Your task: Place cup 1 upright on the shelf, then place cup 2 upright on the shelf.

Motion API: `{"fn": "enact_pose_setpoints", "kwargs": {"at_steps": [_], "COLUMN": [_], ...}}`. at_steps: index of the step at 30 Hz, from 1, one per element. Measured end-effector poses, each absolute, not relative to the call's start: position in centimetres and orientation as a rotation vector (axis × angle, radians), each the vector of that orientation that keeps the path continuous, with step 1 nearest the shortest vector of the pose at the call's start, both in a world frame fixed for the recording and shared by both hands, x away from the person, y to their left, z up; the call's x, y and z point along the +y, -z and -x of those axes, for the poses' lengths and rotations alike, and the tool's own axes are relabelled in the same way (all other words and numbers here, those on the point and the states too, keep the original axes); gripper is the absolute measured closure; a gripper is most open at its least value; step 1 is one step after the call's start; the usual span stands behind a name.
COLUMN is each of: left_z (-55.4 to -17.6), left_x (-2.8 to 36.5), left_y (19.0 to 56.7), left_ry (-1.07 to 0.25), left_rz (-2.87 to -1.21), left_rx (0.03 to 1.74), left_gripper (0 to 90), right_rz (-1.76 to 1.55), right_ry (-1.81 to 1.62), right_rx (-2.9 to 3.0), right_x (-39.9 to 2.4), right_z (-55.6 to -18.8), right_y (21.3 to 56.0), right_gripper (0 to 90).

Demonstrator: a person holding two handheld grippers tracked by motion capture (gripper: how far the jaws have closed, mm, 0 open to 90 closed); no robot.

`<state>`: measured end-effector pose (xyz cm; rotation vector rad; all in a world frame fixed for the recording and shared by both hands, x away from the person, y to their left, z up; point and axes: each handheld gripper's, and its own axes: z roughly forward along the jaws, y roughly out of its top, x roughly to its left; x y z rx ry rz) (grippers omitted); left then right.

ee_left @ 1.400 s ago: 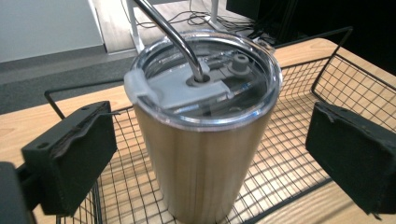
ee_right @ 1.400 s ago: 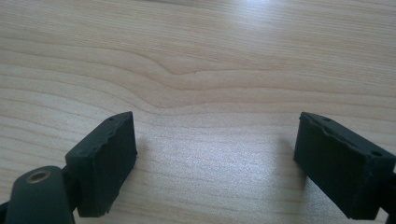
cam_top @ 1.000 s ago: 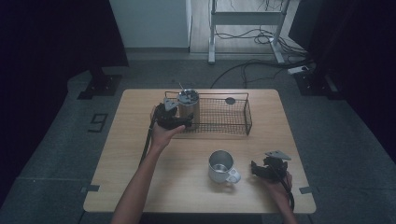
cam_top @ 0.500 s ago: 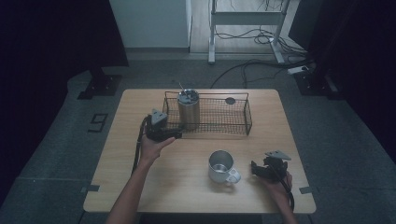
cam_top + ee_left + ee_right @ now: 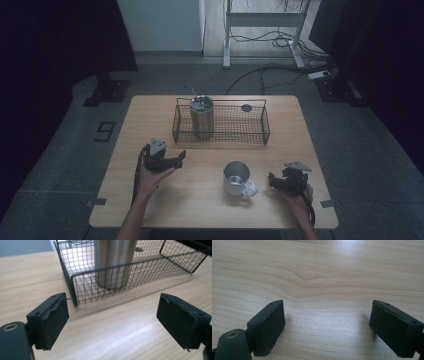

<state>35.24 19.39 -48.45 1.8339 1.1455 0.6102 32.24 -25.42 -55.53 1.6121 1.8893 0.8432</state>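
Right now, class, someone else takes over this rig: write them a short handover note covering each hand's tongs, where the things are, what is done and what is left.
Left tongs: jaws apart with nothing between them, though they have just been closing; in front of the wire basket.
Right tongs: open, empty, low over the table beside the mug.
Things: steel tumbler stands upright in the basket's left end; the mug stands on the table, outside the basket.
Done: tumbler is in the basket.
Left: probably the mug goes in next; the right tongs are nearest.
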Motion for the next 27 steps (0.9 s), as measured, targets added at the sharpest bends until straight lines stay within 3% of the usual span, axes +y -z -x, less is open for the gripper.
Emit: {"fn": "enact_pose_setpoints", "kwargs": {"at_steps": [14,27], "left_z": [-33.5,-33.1], "left_x": [20.8,19.1], "left_y": [50.6,51.5], "left_ry": [-0.532,-0.478], "left_rz": [-1.861,-1.900], "left_rx": [1.162,1.132], "left_gripper": [12.6,12.3], "right_rz": [-1.615,-1.573], "right_ry": [-0.841,-0.872], "right_rx": [1.886,1.844], "right_x": [-25.4,-25.2], "right_z": [-32.3,-31.4], "right_y": [55.5,54.7], "right_gripper": [12.6,12.6]}}
